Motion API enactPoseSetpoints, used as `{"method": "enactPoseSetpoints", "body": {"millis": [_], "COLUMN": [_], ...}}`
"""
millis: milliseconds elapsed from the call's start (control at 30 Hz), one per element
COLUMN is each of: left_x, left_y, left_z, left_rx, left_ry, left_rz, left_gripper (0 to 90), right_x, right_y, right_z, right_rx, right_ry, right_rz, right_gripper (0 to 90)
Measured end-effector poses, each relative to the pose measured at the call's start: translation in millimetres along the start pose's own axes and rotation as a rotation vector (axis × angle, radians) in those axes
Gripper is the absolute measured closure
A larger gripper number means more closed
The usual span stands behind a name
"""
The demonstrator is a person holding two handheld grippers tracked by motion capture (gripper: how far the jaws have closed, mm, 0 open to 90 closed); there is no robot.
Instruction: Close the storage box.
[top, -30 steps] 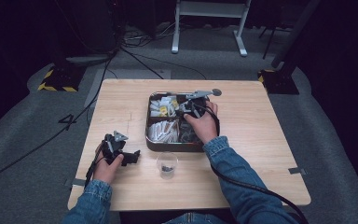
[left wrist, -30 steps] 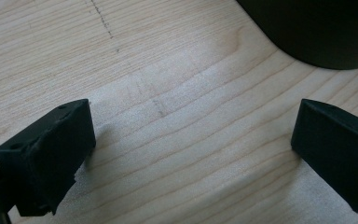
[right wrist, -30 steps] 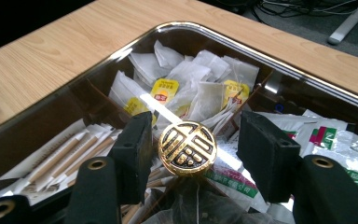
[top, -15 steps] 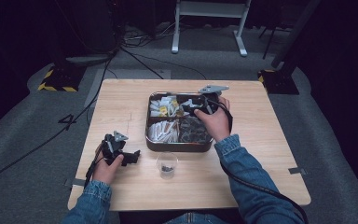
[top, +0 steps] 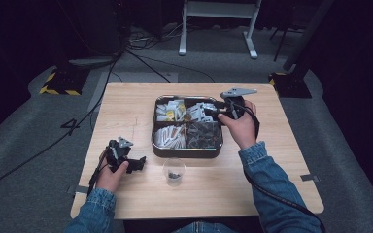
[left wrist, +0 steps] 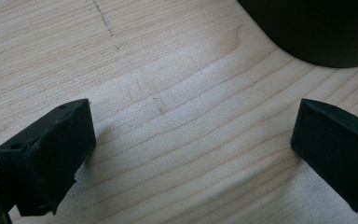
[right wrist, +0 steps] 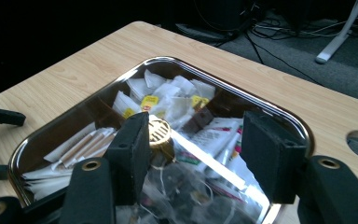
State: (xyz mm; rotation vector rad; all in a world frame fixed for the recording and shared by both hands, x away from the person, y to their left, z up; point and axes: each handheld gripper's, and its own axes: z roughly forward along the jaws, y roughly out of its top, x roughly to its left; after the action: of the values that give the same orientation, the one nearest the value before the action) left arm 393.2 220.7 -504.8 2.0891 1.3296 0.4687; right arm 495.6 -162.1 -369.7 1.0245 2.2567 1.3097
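The right claw point(right wrist: 193, 154) hangs over the metal tray point(top: 187, 150) of tea bags and sachets, jaws spread with nothing between them, above the tray's far right compartment. The left claw point(left wrist: 191, 154) rests low on the tabletop point(top: 126, 111), jaws spread, near a small plastic cup point(top: 174, 171).

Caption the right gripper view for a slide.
Open right gripper poised over a metal tray of tea bags and sachets.
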Motion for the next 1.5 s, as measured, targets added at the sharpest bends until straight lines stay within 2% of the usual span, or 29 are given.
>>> {"method": "enactPoseSetpoints", "body": {"millis": [367,500,700,933,1033,1200,1333,1500], "left_x": [0.6,0.8,0.8,0.8,0.8,0.1,0.0,0.0], "left_y": [0.8,1.2,1.2,1.2,1.2,1.3,1.3,1.3], "left_z": [0.7,1.1,1.1,1.2,1.2,1.1,1.1,1.1], "left_rx": [-0.001,-0.004,-0.004,-0.004,-0.004,-0.002,-0.003,-0.002], "left_ry": [0.0,0.0,0.0,0.0,0.001,0.004,0.005,0.005], "left_rz": [0.006,0.006,0.007,0.007,0.007,0.002,0.001,0.001], "left_gripper": [0.0,0.0,0.0,0.0,0.0,0.1,0.1,0.1], "right_x": [-20.9,-34.4,-57.5,-70.4,-78.9,-89.9,-100.8,-108.0], "right_y": [-21.8,-37.1,-68.0,-88.4,-98.8,-115.8,-134.5,-149.3], "right_z": [-36.4,-47.9,-70.7,-85.8,-92.6,-98.4,-96.5,-94.5], "right_rx": [-0.011,-0.003,-0.01,-0.036,-0.022,-0.015,0.014,0.044], "right_ry": [-0.035,-0.062,-0.102,-0.14,-0.145,-0.165,-0.178,-0.187], "right_rz": [0.011,0.019,0.061,0.045,0.073,0.101,0.12,0.135], "right_gripper": [40.5,39.8,38.9,38.8,37.7,37.2,36.0,35.2]}}
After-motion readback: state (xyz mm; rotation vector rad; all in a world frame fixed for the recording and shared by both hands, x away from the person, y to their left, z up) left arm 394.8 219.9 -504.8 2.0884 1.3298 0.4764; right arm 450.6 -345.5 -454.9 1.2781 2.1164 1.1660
